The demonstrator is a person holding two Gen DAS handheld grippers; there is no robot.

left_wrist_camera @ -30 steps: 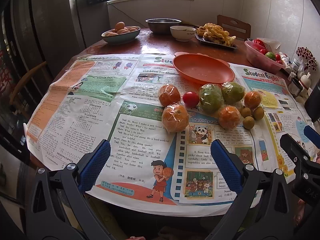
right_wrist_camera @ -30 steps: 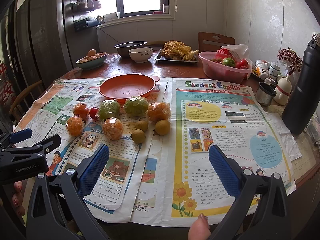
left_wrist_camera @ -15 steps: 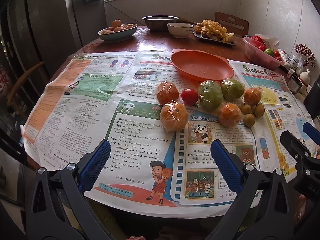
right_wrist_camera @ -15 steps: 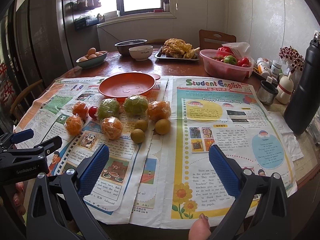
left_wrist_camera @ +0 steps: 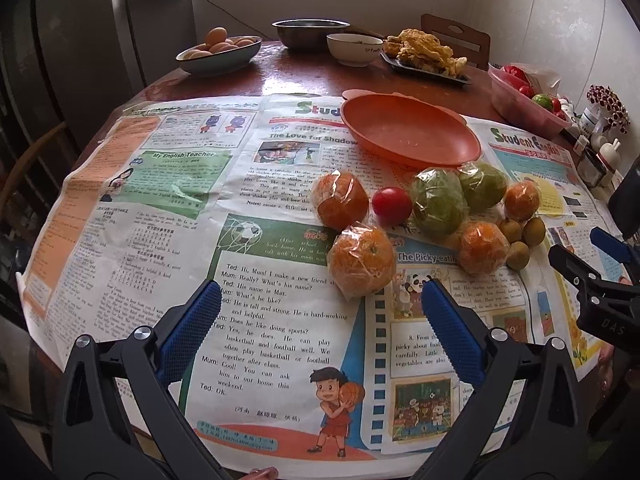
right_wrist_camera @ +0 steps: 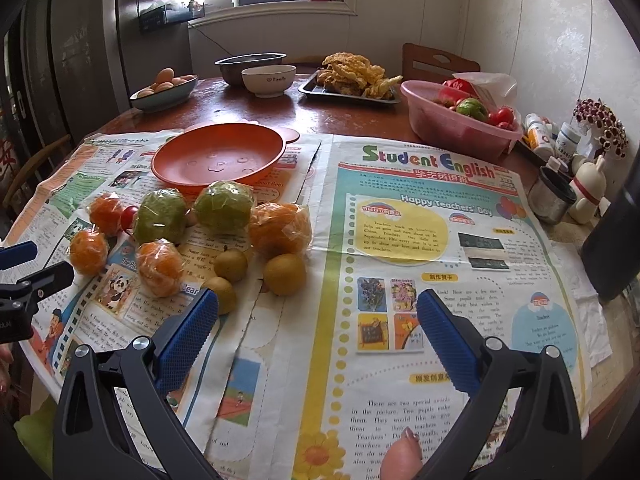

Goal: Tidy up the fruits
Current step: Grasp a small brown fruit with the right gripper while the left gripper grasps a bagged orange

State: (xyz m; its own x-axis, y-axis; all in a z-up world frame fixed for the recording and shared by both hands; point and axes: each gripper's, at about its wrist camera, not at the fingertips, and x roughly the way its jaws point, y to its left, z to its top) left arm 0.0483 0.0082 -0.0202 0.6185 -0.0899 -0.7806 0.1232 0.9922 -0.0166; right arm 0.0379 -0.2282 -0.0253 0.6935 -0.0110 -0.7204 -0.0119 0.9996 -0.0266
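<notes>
Fruit lies clustered near the middle of a round wooden table (left_wrist_camera: 304,80) spread with newspapers (right_wrist_camera: 420,240). Four oranges in clear wrap sit there, the nearest orange (left_wrist_camera: 362,261) just ahead of the left gripper (left_wrist_camera: 318,332), whose blue-padded fingers (left_wrist_camera: 188,336) stand wide apart over the paper with nothing between them. A small red tomato (left_wrist_camera: 391,205) rests between the far-left orange (left_wrist_camera: 340,200) and two green wrapped fruits (right_wrist_camera: 192,212), which touch each other. Three small brownish-green fruits (right_wrist_camera: 256,276) lie on the side of the cluster toward the table's right edge, close together.

An empty orange plate (right_wrist_camera: 218,160) sits just behind the cluster, toward the far edge. The right gripper (right_wrist_camera: 318,332) hovers over the near edge, its fingers also spread wide and empty, with one small brown fruit just beside its left fingertip. A thumb shows at the bottom of the right wrist view.

Along the far edge stand a bowl of eggs (left_wrist_camera: 218,54), a metal bowl (right_wrist_camera: 250,66), a white bowl (right_wrist_camera: 268,80) and a tray of fried food (right_wrist_camera: 352,80). A pink basket (right_wrist_camera: 460,124) of produce sits by the far right edge.
</notes>
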